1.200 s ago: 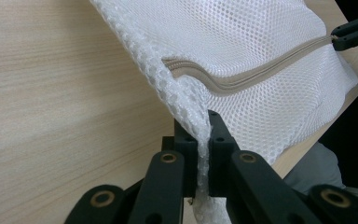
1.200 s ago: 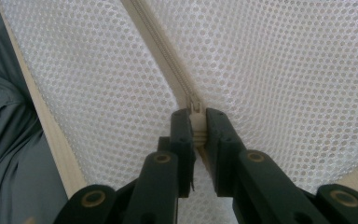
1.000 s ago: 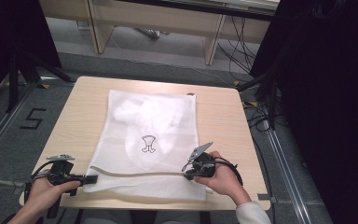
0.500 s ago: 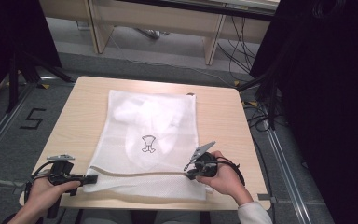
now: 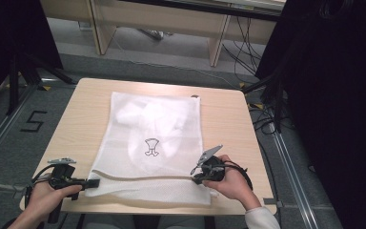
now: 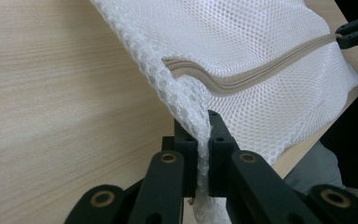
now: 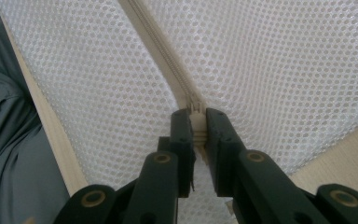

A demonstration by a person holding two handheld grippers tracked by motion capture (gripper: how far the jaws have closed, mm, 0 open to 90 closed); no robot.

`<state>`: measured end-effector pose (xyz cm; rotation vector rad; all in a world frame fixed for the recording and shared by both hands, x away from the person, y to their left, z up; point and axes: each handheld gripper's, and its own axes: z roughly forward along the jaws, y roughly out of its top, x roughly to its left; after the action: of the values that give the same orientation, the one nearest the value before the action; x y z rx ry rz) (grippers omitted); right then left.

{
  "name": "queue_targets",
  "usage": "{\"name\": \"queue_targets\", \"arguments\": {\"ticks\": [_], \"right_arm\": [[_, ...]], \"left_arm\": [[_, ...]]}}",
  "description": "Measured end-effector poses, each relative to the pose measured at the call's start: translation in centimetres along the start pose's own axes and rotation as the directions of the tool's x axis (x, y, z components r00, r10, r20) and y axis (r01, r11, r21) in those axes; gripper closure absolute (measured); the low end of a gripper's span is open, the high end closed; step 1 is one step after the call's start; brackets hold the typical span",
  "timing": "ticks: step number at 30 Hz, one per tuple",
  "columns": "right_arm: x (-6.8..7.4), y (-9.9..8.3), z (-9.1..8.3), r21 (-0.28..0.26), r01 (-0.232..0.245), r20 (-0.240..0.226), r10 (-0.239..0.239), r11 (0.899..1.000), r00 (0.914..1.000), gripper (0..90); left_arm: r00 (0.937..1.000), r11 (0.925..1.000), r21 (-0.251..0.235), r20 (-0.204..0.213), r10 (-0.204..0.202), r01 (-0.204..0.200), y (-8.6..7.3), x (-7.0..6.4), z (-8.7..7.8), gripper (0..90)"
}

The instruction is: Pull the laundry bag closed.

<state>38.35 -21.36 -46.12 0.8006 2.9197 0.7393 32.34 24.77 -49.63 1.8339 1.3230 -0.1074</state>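
A white mesh laundry bag [image 5: 152, 143] lies flat on the wooden table [image 5: 228, 119], with white clothing and a small printed mark inside. A beige zipper [image 5: 143, 178] runs across its near end. My left gripper [image 5: 91, 182] is shut on the bag's near left corner; in the left gripper view its jaws pinch the mesh edge [image 6: 203, 135] just below the zipper's end [image 6: 172, 63]. My right gripper [image 5: 196, 177] is shut on the zipper pull [image 7: 196, 122] at the bag's right side, with the zipper tape [image 7: 161, 51] running away from the jaws.
The table's near edge [image 5: 162, 209] is just below the bag. Bare wood [image 5: 78, 119] lies to the bag's left and right. Cables and black stands sit on the floor beyond the table. A grey trouser leg [image 7: 9, 140] lies below the table edge.
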Motion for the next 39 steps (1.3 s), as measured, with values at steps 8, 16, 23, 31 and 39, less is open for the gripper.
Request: {"name": "queue_targets", "arguments": {"ticks": [8, 16, 23, 31, 39], "right_arm": [[-0.3, -0.5, -0.3, -0.001, -0.005, -0.004, 0.005, 1.000, 1.0000, 82.7], [-0.8, -1.3, -0.6, 0.002, -0.016, -0.008, 0.017, 1.000, 0.9998, 82.7], [-1.2, -1.8, -0.9, -0.003, -0.035, -0.002, 0.035, 0.999, 0.9994, 82.7], [-1.4, -2.4, -1.2, 0.023, -0.089, -0.005, 0.089, 0.996, 0.9960, 82.7], [-1.8, -2.8, -1.2, 0.027, -0.088, -0.009, 0.088, 0.996, 0.9961, 82.7]], "left_arm": [[1.0000, 1.0000, 0.000, -0.003, -0.003, 0.003, 0.0, 0.0, 0.0, 85.5], [1.0000, 1.0000, -0.001, 0.001, -0.005, 0.005, 0.0, 0.0, 0.0, 85.5], [1.0000, 1.0000, -0.003, 0.004, -0.006, 0.006, 0.0, 0.0, 0.0, 85.5], [1.0000, 1.0000, -0.001, 0.004, -0.007, 0.007, 0.0, 0.0, 0.0, 85.5], [0.9998, 0.9999, -0.002, 0.011, -0.015, 0.015, 0.0, 0.0, 0.1, 85.5]]}}
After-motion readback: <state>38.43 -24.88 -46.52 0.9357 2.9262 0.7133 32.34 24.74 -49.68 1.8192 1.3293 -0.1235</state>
